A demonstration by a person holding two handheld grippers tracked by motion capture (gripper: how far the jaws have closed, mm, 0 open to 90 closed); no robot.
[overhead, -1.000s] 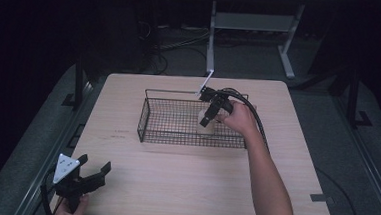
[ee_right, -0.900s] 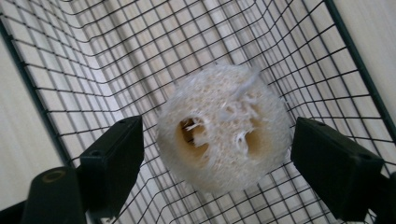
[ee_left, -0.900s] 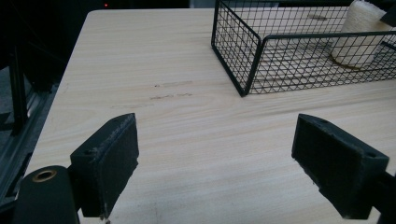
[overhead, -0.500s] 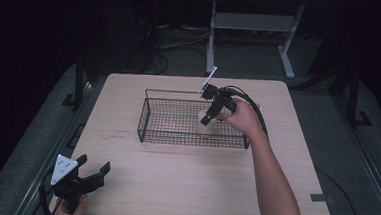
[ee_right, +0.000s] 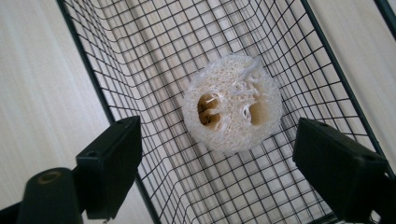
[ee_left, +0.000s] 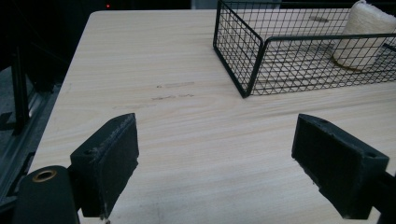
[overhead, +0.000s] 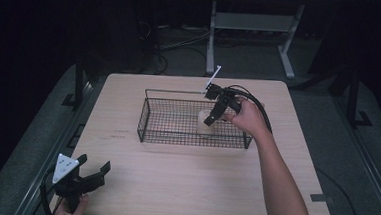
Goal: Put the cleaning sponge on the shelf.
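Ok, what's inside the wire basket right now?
One pale loofah sponge stands on the basket floor near its right end. The right hand-held gripper covers part of that end.

Dark room, most of the surround in deep shadow. Light wood table (overhead: 173,186) lit from above, faint scuff marks on the top near its left side. Grey carpeted floor (overhead: 370,168) around it, with black cables (overhead: 182,44) trailing behind. White metal stand legs (overhead: 253,23) at the back. Dark frame rails (overhead: 77,85) flank the table on both sides.
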